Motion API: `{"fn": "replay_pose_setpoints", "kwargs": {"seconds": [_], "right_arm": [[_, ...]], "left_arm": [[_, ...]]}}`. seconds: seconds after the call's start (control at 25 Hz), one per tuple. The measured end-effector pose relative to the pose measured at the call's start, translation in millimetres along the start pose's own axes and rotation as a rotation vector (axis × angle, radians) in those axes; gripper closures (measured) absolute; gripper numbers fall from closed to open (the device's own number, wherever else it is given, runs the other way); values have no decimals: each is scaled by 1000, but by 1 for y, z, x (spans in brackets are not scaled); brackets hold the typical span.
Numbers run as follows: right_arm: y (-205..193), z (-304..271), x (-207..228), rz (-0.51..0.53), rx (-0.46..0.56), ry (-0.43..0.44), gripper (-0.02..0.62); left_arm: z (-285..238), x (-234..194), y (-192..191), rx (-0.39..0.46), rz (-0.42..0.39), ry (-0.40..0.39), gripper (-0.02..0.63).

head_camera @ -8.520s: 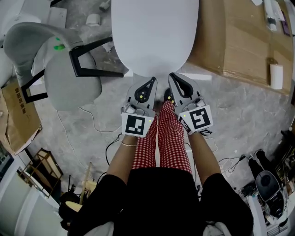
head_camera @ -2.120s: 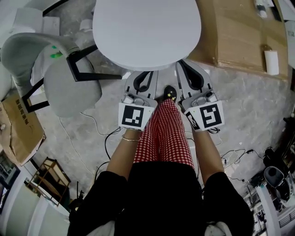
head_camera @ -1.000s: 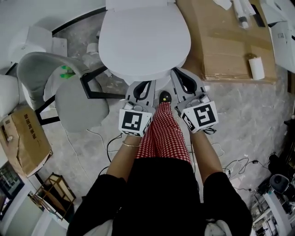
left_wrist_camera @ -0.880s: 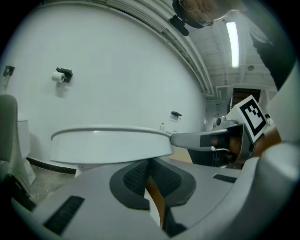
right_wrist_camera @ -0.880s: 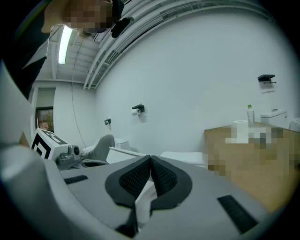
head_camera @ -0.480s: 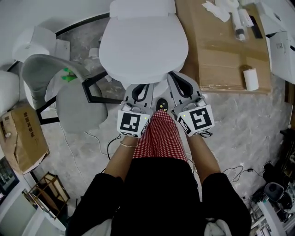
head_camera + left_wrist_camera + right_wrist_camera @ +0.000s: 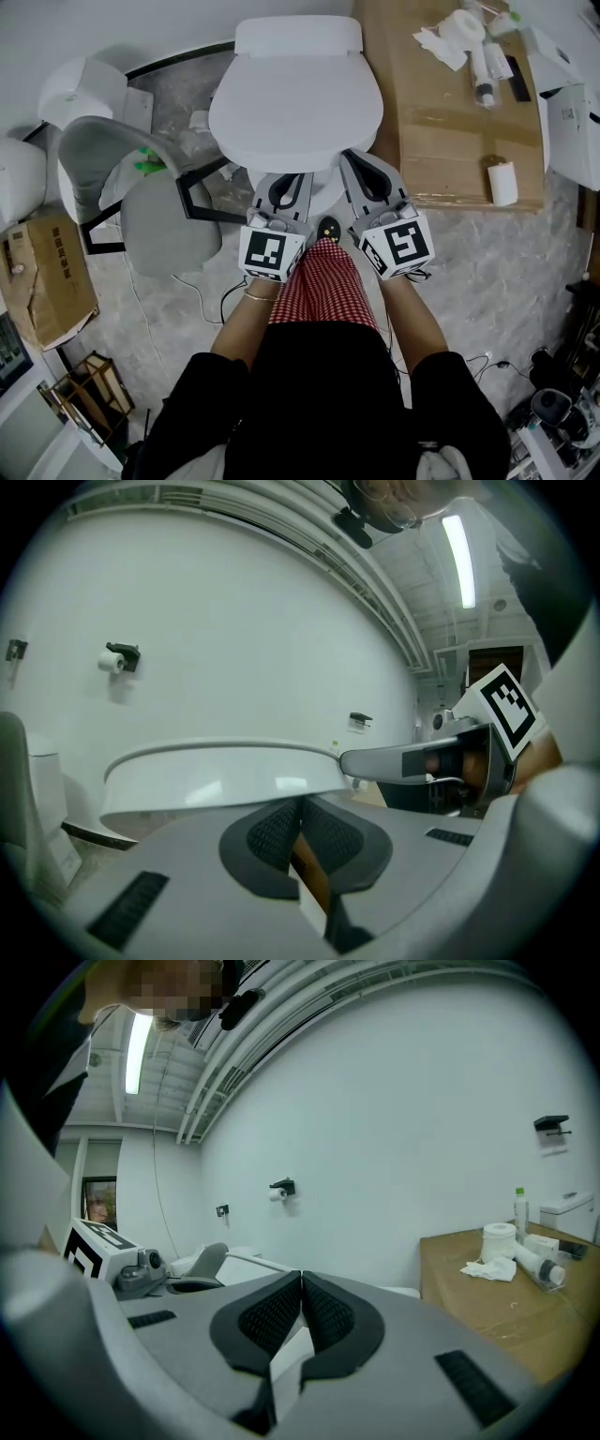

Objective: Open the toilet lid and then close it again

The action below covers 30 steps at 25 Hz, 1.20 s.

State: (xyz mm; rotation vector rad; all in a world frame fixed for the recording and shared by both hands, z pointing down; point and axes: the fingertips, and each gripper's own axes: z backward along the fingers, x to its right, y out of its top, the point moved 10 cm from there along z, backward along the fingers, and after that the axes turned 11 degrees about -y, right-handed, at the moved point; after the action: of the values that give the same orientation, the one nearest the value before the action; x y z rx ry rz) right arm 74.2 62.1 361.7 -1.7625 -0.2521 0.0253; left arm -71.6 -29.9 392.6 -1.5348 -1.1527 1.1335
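We are holding two grippers at the front of one toilet, whose lid (image 7: pixel 295 94) is lying shut. The left gripper (image 7: pixel 292 178) is clenched on nothing, its tips just under the lid's front rim, and the right gripper (image 7: pixel 359 161) is clenched empty beside it. Each is carrying one marker cube, patterned and without letters. Print on the box (image 7: pixel 42 272) is too small to read. One roll (image 7: pixel 503 182) and a second roll (image 7: pixel 466 22) are resting on the cardboard (image 7: pixel 450 122), and one chair (image 7: pixel 159 216) is standing left of the toilet

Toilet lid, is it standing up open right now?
No, in the head view the toilet lid lies flat over the bowl, and no opening shows.
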Motion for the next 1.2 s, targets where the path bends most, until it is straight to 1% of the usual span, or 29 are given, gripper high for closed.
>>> {"fn": "replay_pose_setpoints", "kwargs": {"seconds": [0.36,0.64,0.88,1.2], "right_arm": [[28,-17,11,3,34,19,575],[46,-31,19,26,48,36,575],[60,-40,23,43,41,47,575],[71,-50,27,44,54,41,575]], "left_arm": [[-13,-8,32,19,-47,17,603],[-23,-15,50,36,-78,38,603],[-28,-18,62,55,-88,75,603],[-31,-24,75,64,-106,89,603]]}}
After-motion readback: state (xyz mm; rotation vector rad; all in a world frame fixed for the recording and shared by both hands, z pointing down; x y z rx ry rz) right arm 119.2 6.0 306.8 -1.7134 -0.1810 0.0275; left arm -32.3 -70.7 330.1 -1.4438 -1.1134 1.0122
